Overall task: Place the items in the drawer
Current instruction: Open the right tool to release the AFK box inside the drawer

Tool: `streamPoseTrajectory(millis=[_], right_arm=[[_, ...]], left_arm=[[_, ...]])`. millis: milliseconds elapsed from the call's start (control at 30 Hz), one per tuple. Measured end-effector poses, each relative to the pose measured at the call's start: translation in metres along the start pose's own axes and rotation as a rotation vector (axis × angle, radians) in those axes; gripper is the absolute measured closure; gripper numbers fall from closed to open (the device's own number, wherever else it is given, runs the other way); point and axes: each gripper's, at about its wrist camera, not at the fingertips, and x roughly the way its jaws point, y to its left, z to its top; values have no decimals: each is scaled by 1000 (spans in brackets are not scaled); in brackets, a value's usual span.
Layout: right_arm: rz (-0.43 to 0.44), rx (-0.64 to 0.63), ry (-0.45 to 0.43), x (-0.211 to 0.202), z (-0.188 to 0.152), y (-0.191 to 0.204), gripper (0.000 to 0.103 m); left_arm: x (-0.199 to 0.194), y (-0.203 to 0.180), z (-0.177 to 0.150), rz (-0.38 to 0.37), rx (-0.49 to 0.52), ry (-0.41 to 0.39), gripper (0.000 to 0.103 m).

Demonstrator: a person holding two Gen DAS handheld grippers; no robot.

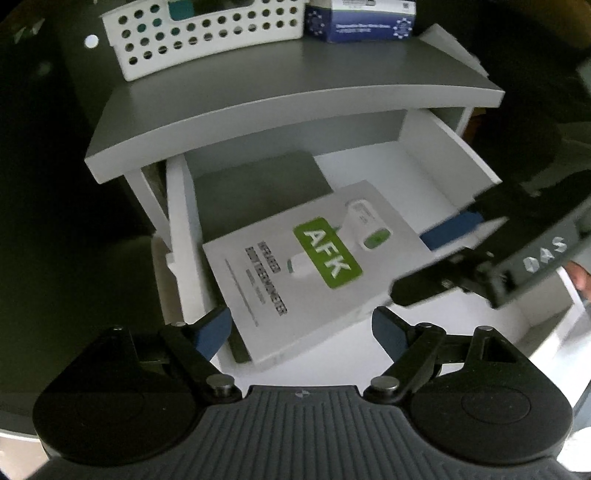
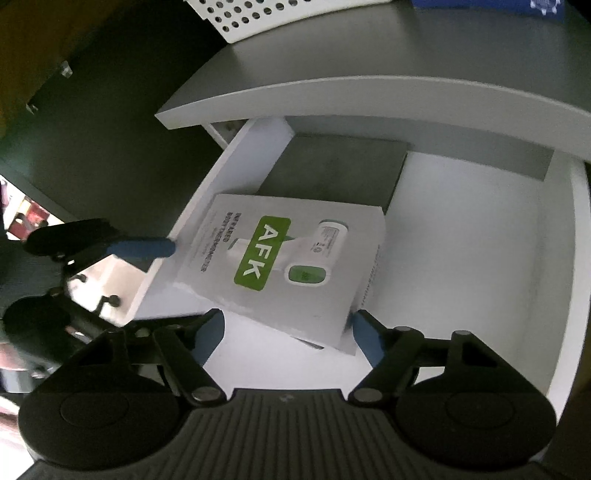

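My left tool (image 1: 301,330) stood with fingers apart around the near edge of the AFK thermometer box (image 1: 314,266); my right tool (image 2: 288,330) gaped likewise. The box lay mid-frame inside the open white drawer (image 2: 480,236), atop a grey slab (image 2: 340,170). A perforated basket (image 1: 192,33) sat upper left on the counter (image 1: 295,85).

The AFK box (image 1: 306,273) hides much of the grey item (image 1: 258,177) beneath; its small print is blurred.

Grey-topped white cabinet (image 1: 258,107), dark surroundings
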Motion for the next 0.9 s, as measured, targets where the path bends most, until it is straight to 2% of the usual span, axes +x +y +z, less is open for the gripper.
streamPoseTrajectory(millis=[133, 200, 633, 900], right_arm=[[24, -11, 23, 2, -1, 5, 22], [8, -34, 28, 4, -1, 9, 22], [-98, -143, 81, 18, 4, 26, 19], [-197, -123, 97, 37, 10, 33, 18]], left_arm=[[3, 2, 0, 65, -17, -35, 18], [2, 3, -1, 74, -23, -47, 18], [-48, 3, -32, 43, -46, -148, 18], [-69, -4, -55, 16, -64, -202, 18]])
